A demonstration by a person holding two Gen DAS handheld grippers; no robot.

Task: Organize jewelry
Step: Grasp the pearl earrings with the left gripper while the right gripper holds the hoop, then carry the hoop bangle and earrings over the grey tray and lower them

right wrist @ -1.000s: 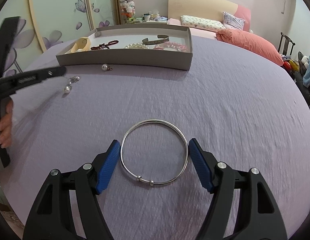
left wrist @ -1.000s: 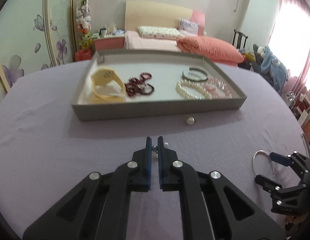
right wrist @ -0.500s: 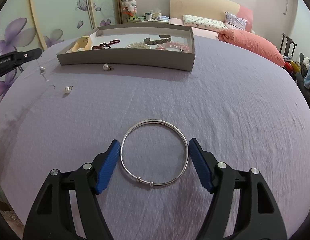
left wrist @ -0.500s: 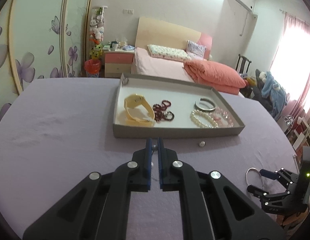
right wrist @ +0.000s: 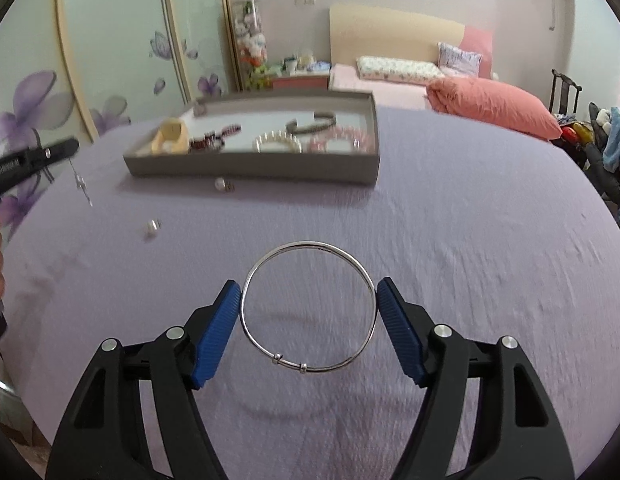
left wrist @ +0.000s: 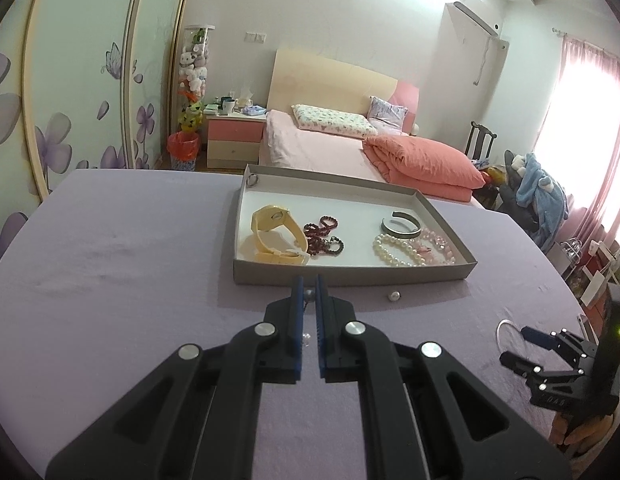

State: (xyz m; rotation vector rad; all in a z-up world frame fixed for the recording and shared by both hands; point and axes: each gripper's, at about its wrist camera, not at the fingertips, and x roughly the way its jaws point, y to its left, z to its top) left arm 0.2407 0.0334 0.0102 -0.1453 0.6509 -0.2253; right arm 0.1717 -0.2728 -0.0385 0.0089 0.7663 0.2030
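My left gripper is shut on a small dangling pearl earring and holds it above the purple table, just short of the grey tray. From the right wrist view the earring hangs below the left gripper. The tray holds a yellow watch, dark red beads, a pearl bracelet, a pink bracelet and a silver cuff. My right gripper is shut on a silver bangle, raised off the table. The right gripper also shows in the left wrist view.
One pearl earring lies on the cloth by the tray's front wall, also in the left wrist view. Another lies further left on the cloth. A bed and a chair stand beyond the table.
My left gripper has risen with the earring and come closer to the tray. My right gripper has closed onto the bangle and lifted it off the cloth.
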